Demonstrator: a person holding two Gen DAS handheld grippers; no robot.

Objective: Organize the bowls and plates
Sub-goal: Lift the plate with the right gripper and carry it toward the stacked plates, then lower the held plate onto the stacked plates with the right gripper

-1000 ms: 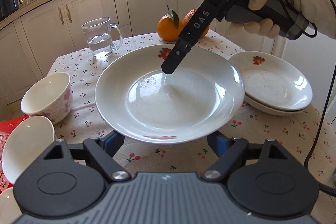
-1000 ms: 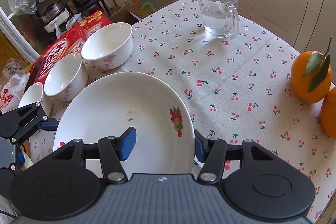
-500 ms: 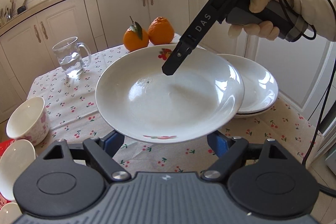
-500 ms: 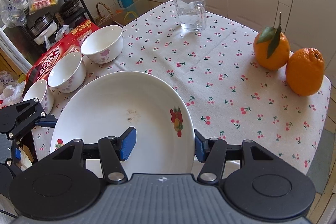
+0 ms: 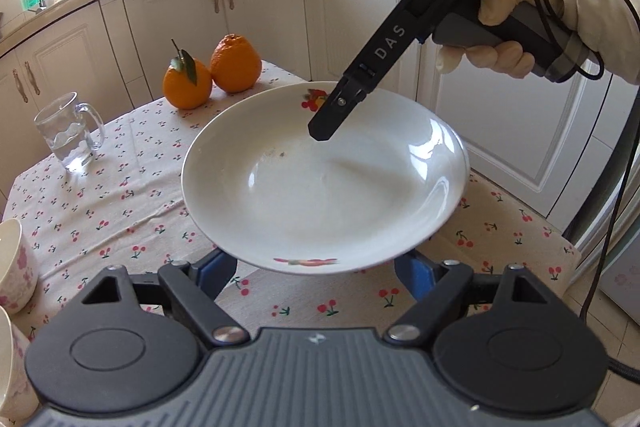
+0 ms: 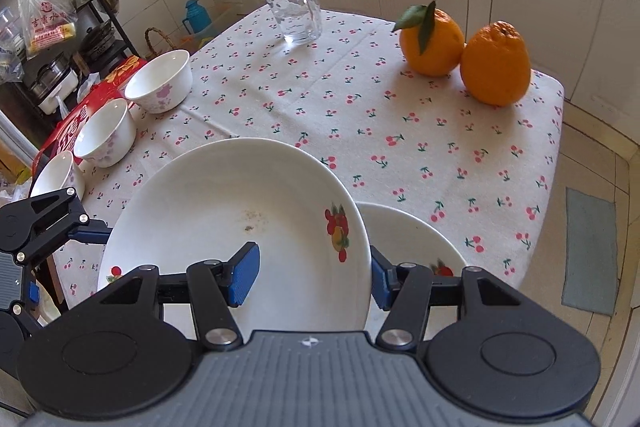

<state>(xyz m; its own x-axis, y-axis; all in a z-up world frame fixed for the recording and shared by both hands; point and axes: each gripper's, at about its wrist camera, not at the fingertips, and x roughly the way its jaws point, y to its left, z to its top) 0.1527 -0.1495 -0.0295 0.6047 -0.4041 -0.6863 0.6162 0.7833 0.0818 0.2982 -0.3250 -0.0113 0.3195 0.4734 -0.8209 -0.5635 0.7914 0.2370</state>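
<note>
The right gripper [image 6: 310, 277] is clamping the rim of a white fruit-printed deep plate [image 5: 324, 179], holding it above the cherry-print tablecloth [image 6: 400, 131]. The left gripper [image 5: 316, 269] is straddling the plate's near edge; whether its jaws press cannot be told. A stacked white plate [image 6: 412, 231] is lying just beneath, with two oranges [image 6: 466, 55], a glass mug [image 6: 294, 9] and three white bowls [image 6: 160, 81] standing around.

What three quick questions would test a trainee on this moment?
1. True or false: the glass mug is empty.
2. How many oranges sit on the tablecloth? A one, B two, C three.
3. What is the right gripper shut on?
Key: 1 false, it holds water; 2 B; 3 the rim of the white plate.
</note>
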